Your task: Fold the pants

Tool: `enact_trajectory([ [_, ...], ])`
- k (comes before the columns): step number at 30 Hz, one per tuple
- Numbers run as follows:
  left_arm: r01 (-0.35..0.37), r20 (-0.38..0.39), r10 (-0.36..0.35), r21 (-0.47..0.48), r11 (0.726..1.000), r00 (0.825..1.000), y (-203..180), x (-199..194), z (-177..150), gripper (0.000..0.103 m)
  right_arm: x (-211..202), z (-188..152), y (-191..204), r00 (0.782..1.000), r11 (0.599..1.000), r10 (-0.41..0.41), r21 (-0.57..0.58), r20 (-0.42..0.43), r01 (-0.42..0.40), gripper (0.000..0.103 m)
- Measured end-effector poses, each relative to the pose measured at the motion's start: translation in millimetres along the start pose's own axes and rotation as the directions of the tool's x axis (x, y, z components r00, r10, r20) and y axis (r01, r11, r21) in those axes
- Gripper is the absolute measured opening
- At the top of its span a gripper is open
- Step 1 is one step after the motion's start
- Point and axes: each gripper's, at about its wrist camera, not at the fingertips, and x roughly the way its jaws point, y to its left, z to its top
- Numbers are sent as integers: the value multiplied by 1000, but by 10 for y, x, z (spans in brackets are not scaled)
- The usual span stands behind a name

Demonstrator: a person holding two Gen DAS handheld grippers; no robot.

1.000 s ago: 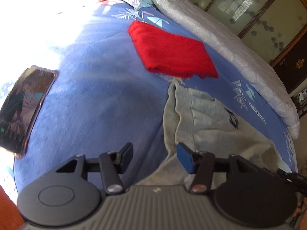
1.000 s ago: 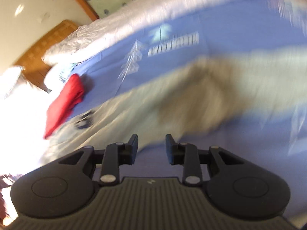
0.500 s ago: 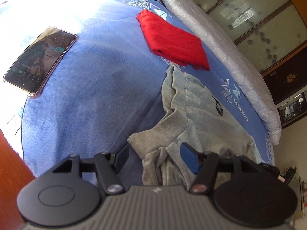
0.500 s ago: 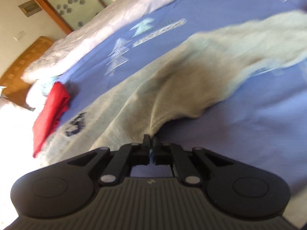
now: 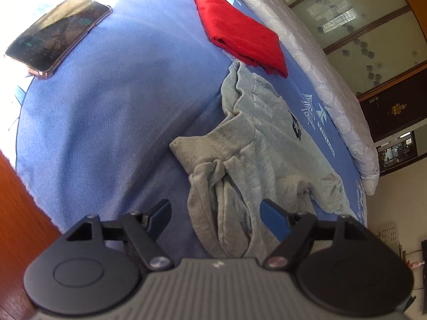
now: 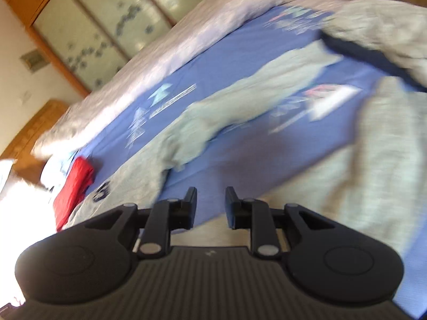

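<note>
Grey pants (image 5: 256,149) lie crumpled on the blue bed sheet (image 5: 120,112), with a black logo near the waist and a bunched leg running down between the fingers. My left gripper (image 5: 216,213) is open, its jaws on either side of that bunched grey cloth, not closed on it. In the blurred right wrist view the grey pants (image 6: 240,106) stretch across the sheet, with more grey cloth at the right. My right gripper (image 6: 210,204) is open and empty above the sheet.
A folded red garment (image 5: 240,32) lies beyond the pants; it also shows in the right wrist view (image 6: 74,186). A phone (image 5: 56,34) lies at the far left on the sheet. A white quilt (image 5: 315,66) runs along the far side. Wooden floor (image 5: 16,213) lies off the bed's near edge.
My right gripper was shut on the grey cloth half a second ago and has opened and let go. My left gripper has drawn back, showing more of the pants, and stays open.
</note>
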Motion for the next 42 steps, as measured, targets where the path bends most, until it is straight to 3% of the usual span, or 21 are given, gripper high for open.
enact_trajectory([
  [3, 5, -35, -6, -18, 1000, 999, -16, 165, -12, 76, -419, 13, -495, 989, 989, -109, 108, 100, 98, 27],
  [7, -5, -13, 5, -28, 1000, 1000, -60, 314, -29, 70, -872, 12, -1166, 947, 934, -273, 284, 171, 218, 28],
  [9, -4, -14, 4, -42, 999, 1000, -78, 360, -15, 20, -1022, -25, -1436, 929, 906, -320, 347, 186, 243, 28],
  [10, -10, -19, 9, -67, 998, 1000, -65, 380, -5, 10, -1048, -43, -1535, 924, 894, -334, 373, 185, 248, 28],
  [14, -16, 27, 19, -97, 995, 999, -74, 249, 13, 10, -906, -39, -1740, 929, 876, -328, 424, 172, 231, 28],
  [23, -49, 56, 55, -97, 994, 997, -165, 39, 0, 10, -167, 389, -1809, 941, 903, -305, 358, 147, 237, 28],
  [25, -57, 58, 62, -97, 994, 996, -189, 37, -7, 10, -119, 421, -1792, 948, 909, -283, 357, 149, 215, 9],
  [26, -55, 62, 61, -99, 994, 996, -201, 19, 3, 10, -122, 423, -1758, 946, 908, -293, 349, 141, 229, 9],
  [28, -37, 77, 44, -94, 995, 996, -239, -46, 27, 10, -245, 405, -1664, 929, 912, -329, 313, 168, 266, 9],
  [34, -49, 85, 51, -32, 998, 995, -270, -167, 72, 10, -1145, 142, -1751, 880, 905, -345, 365, 327, 218, 8],
  [38, -106, 10, 106, -62, 992, 994, -86, 81, -44, 10, -1355, -172, -2034, 864, 859, -418, 432, 281, 275, 8],
  [40, -149, -9, 149, -61, 987, 989, -15, 182, -102, 10, -1297, -297, -2177, 872, 829, -434, 480, 226, 288, 9],
  [42, -136, -14, 136, -84, 987, 991, 47, 196, -128, 11, -1256, -359, -2233, 875, 826, -427, 492, 229, 275, 9],
])
